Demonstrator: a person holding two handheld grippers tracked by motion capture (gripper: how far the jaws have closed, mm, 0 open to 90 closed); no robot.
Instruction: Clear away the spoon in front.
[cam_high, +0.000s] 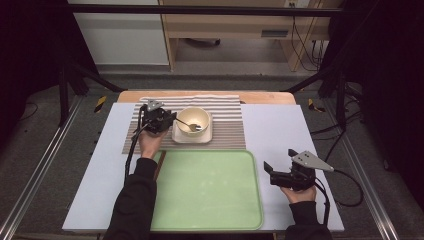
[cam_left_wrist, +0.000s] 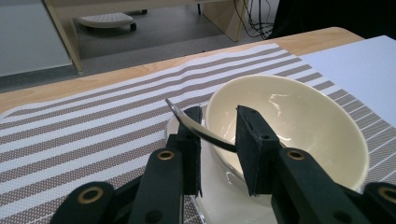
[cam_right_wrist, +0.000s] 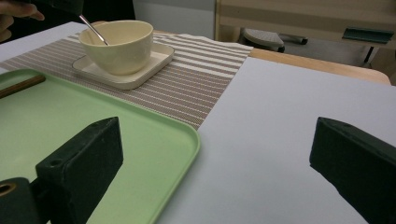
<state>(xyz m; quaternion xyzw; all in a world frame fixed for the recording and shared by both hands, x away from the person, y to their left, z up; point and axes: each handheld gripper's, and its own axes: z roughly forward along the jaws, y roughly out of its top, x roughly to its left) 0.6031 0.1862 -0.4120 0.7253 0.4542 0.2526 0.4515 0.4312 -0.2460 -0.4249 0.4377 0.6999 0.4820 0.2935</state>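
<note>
A cream bowl stands on a square cream plate on a striped placemat. A metal spoon leans in the bowl, its handle pointing left over the rim. My left gripper is at the bowl's left rim, and the handle runs slantwise across the gap between its jaws. That gap is far wider than the handle, so I see no firm pinch. My right gripper rests open on the white board, right of the tray.
A large green tray lies in front of the placemat. A brown stick lies along its left edge. The white board covers the wooden table. Dark frame posts stand at both sides.
</note>
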